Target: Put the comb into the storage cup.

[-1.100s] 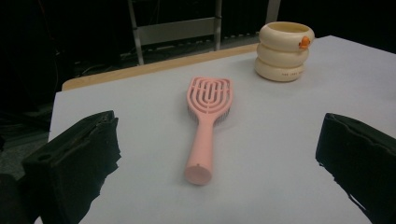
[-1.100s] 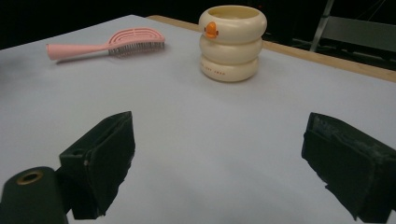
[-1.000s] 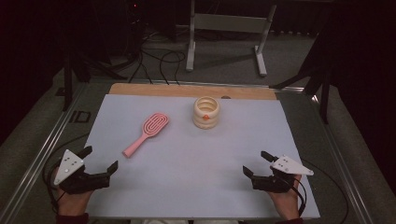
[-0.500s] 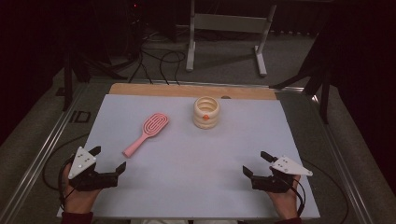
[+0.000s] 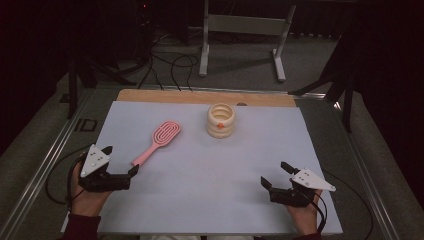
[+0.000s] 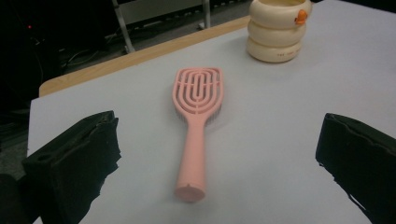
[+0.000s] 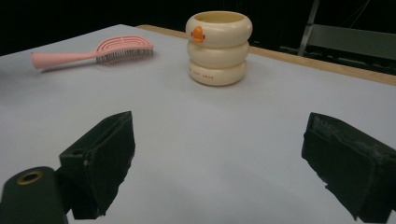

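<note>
A pink hairbrush (image 5: 159, 139) lies on the white table sheet (image 5: 210, 170), handle pointing toward the near left. Just short of that handle end is my left gripper (image 5: 120, 160), open and holding nothing. In the left gripper view the brush (image 6: 198, 93) lies straight ahead, its handle end level with the wide-apart jaws of the left gripper (image 6: 219, 135). A cream ringed cup (image 5: 221, 120) with an orange mark stands upright at the back middle. My right gripper (image 5: 274, 173) rests open at the near right, far from both. In the right gripper view, beyond the gripper (image 7: 222, 126), stand the cup (image 7: 218, 46) and the brush (image 7: 116, 49).
The sheet covers a wooden board (image 5: 200, 96) whose far edge shows behind the cup (image 6: 278, 32). Metal table rails (image 5: 45, 165) run along both sides. Cables and a metal stand (image 5: 240, 30) lie on the floor beyond the table.
My left gripper has moved forward and to the right, up to the brush's handle end. The right gripper, the brush and the cup have stayed still.
</note>
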Available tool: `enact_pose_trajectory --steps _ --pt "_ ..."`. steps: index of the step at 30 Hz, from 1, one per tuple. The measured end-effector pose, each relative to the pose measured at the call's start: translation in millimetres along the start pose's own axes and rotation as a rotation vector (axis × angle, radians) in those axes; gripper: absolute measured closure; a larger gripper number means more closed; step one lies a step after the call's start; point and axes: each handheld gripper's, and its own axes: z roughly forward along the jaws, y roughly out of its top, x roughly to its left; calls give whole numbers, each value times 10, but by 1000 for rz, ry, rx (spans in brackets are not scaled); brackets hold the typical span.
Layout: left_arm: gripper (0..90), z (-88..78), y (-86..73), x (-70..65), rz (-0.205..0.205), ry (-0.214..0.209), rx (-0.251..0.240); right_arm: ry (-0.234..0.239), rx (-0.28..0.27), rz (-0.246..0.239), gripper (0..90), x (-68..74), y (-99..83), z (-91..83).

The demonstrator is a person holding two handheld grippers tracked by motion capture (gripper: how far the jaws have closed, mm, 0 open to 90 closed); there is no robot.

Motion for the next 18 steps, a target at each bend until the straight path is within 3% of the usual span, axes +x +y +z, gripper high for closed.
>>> enact_pose_trajectory --steps 18 --pt "0 332 181 114 22 -30 49 9 6 -5 98 13 12 4"
